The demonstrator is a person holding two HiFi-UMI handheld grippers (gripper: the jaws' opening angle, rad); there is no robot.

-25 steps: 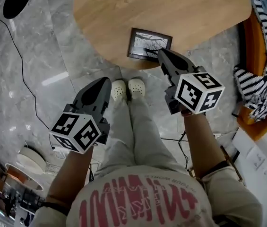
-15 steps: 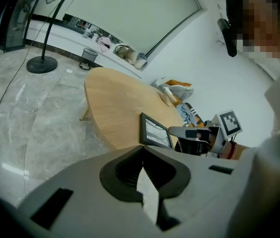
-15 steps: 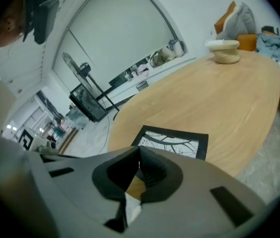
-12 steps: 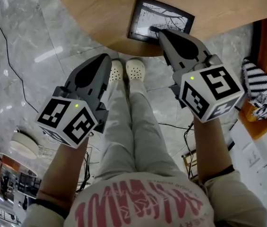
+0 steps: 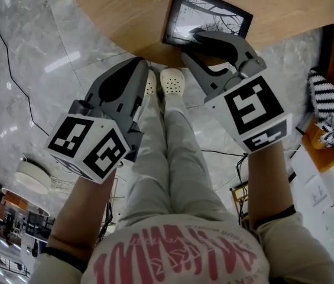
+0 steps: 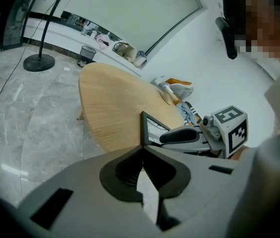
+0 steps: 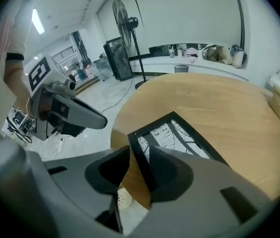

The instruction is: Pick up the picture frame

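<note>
Picture frame [image 5: 207,13]: thin black rectangular border around a black-and-white print of bare, branching lines, the glass catching a pale glare. It lies flat on the round light-wood table [image 5: 125,10], close to the table's near edge, one corner almost at the rim.

Right gripper [image 7: 139,155]: jaws have just been opening and now stand wide apart. The frame's near border sits in the gap between them. One jaw is over the print, the other is down past the table's edge, and neither pad presses on the frame.

Left gripper [image 6: 142,152]: jaws closed together with nothing between them, held off the table's edge over the floor.

Containers: one small dark bin [image 6: 86,54] on the floor beyond the table's far side. Its contents cannot be made out.
</note>
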